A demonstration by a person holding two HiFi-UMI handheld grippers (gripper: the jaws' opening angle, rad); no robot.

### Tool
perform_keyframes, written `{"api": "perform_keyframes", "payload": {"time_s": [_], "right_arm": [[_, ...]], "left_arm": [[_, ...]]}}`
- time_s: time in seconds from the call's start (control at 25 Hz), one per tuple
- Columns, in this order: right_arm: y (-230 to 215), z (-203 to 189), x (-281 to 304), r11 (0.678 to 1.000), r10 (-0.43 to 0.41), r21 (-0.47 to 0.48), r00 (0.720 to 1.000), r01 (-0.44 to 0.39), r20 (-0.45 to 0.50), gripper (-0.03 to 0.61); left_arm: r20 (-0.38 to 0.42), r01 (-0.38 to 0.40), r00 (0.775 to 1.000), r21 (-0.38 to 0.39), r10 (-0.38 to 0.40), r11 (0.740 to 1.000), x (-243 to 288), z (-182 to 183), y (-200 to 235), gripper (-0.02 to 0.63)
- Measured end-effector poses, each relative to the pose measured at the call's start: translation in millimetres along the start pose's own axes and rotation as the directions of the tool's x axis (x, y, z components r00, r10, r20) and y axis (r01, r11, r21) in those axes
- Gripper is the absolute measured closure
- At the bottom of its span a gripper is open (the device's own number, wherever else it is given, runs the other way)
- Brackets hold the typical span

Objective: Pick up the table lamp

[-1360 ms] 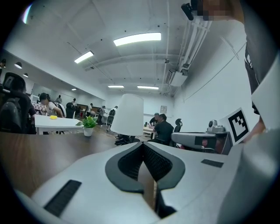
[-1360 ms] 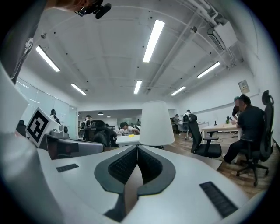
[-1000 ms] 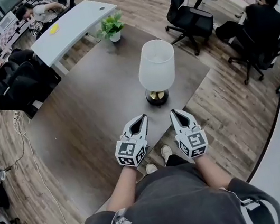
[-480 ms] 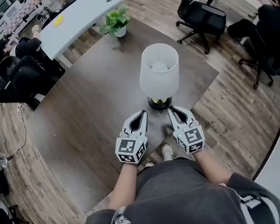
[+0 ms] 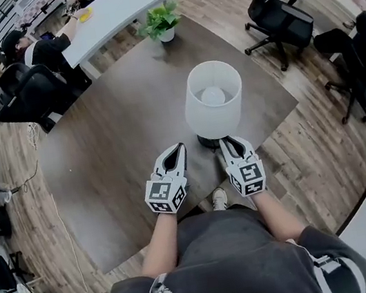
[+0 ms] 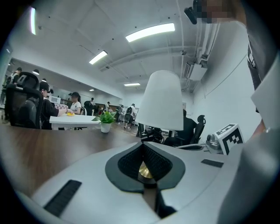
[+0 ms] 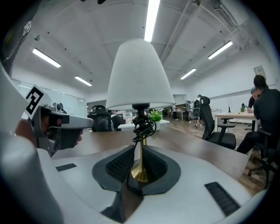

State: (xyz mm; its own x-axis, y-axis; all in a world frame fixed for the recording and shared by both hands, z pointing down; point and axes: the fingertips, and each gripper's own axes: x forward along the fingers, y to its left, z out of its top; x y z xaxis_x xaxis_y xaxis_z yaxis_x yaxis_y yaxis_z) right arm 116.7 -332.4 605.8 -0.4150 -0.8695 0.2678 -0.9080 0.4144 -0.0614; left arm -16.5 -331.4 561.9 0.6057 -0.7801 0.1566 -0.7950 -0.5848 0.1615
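Gingerly, the right gripper (image 5: 230, 142), jaws just parting and empty, faces the brass stem (image 7: 141, 151), natural hold on a likely top-heavy table lamp (image 5: 214, 105); left gripper (image 5: 178, 148) jaws closed.

The table lamp (image 5: 214, 105) has a matt white shade that looks like cloth, a polished, glossy brass stem (image 7: 140, 168) and a black, slightly shiny cord (image 7: 142, 124). The bench (image 5: 113, 147) is dark, matt wood grain. The floor (image 5: 304, 156) is brown wood planks.

Open-plan office, white desks (image 5: 124, 9), black swivel chairs (image 5: 283, 16), ceiling strip lights (image 6: 150, 33)
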Motion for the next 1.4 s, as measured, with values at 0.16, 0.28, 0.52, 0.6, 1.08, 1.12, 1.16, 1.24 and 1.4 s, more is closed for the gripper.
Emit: {"api": "perform_keyframes", "payload": {"time_s": [0.16,0.28,0.52,0.6,1.08,1.12,1.16,1.24,1.4], "right_arm": [[-5.6,-6.9,18.6,0.999,0.010,-0.034,1.000,-0.011,-0.026,0.477],[-12.8,-10.6,34.1,0.997,0.013,-0.070,0.999,-0.016,-0.040,0.459],[-13.2,-21.5,58.9,0.992,0.043,-0.112,0.997,-0.050,-0.066,0.437],[-14.8,-22.8,66.7,0.992,0.042,-0.113,0.997,-0.050,-0.070,0.439],[-11.7,-24.4,86.1,0.991,0.070,-0.109,0.997,-0.072,-0.024,0.468],[-11.7,-24.9,85.5,0.992,0.066,-0.105,0.998,-0.068,-0.022,0.469],[-11.8,-24.8,85.2,0.993,0.064,-0.102,0.998,-0.065,-0.019,0.471],[-11.4,-22.9,86.2,0.993,0.063,-0.096,0.998,-0.064,-0.012,0.471],[-13.2,-23.5,86.5,0.995,0.052,-0.090,0.999,-0.053,-0.013,0.472]], "left_arm": [[0.001,-0.036,0.999,-0.002,0.036,0.999,8.4,0.3,12.2,0.606],[-0.004,-0.049,0.999,0.000,0.049,0.999,13.4,-2.1,19.0,0.606],[-0.019,-0.056,0.998,-0.017,0.056,0.998,19.4,-13.8,27.3,0.606],[-0.019,-0.058,0.998,-0.023,0.057,0.998,23.3,-14.5,31.4,0.606],[-0.031,-0.065,0.997,-0.040,0.064,0.997,34.6,-22.5,41.6,0.606],[-0.032,-0.065,0.997,-0.040,0.063,0.997,34.6,-22.9,42.1,0.606],[-0.033,-0.064,0.997,-0.040,0.063,0.997,34.6,-23.3,42.6,0.606],[-0.036,-0.064,0.997,-0.040,0.063,0.997,35.3,-24.5,44.0,0.606],[-0.041,-0.063,0.997,-0.045,0.061,0.997,37.0,-29.2,42.9,0.606]]}}
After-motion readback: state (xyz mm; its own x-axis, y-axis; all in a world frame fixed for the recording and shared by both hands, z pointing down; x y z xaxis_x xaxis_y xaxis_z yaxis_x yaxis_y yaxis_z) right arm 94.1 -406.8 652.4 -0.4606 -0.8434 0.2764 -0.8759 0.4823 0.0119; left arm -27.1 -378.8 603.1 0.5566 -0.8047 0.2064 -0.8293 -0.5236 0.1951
